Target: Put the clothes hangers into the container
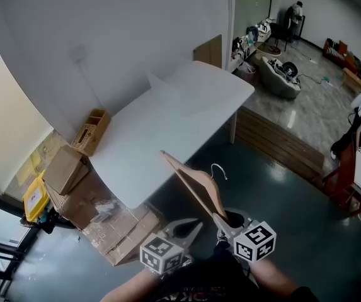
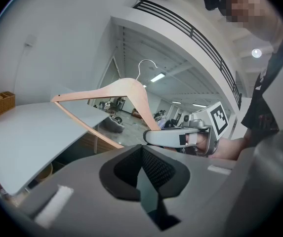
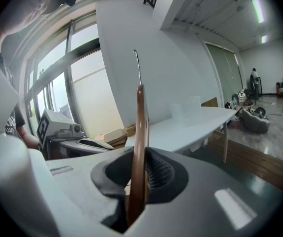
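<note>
A wooden clothes hanger [image 1: 196, 184] with a metal hook [image 1: 218, 168] stands tilted above the near corner of the white table [image 1: 167, 131]. My right gripper [image 1: 220, 219] is shut on one arm of it; in the right gripper view the hanger [image 3: 140, 147] runs edge-on up between the pads. My left gripper [image 1: 193, 226] hangs just left of it, shut with nothing in it [image 2: 143, 174]. The hanger [image 2: 126, 90] also shows in the left gripper view, above the right gripper [image 2: 153, 137]. A pale translucent container [image 1: 164, 87] sits far back on the table.
Cardboard boxes [image 1: 67, 172] and plastic-wrapped cartons [image 1: 120, 231] are stacked on the floor left of the table. A small wooden crate [image 1: 92, 131] leans by the wall. A wooden step [image 1: 281, 145] borders the dark floor on the right.
</note>
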Tool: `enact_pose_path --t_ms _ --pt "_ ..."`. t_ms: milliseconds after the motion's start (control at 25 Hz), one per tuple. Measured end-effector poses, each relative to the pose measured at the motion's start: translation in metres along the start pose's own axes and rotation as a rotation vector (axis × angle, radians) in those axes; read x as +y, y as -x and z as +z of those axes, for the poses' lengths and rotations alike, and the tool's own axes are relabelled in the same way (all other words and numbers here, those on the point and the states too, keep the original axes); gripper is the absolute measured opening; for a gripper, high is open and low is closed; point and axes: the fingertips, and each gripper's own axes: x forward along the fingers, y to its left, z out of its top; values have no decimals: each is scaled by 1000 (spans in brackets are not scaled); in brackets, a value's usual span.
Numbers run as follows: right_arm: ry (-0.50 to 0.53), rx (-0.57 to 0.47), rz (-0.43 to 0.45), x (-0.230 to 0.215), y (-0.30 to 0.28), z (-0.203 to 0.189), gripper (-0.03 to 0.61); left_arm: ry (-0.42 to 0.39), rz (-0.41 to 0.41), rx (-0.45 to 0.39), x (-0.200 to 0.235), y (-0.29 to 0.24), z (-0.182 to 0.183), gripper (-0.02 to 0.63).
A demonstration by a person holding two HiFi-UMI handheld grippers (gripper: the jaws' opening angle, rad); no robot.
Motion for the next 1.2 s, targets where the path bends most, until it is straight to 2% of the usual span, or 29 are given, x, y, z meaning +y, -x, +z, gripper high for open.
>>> enact_pose_path --t_ms 440,1200 --pt "-1 15 -13 -24 0 4 49 14 -3 -7 5 -23 3 5" --pt "26 13 -12 -89 -12 46 49 32 2 -26 24 -83 39 5"
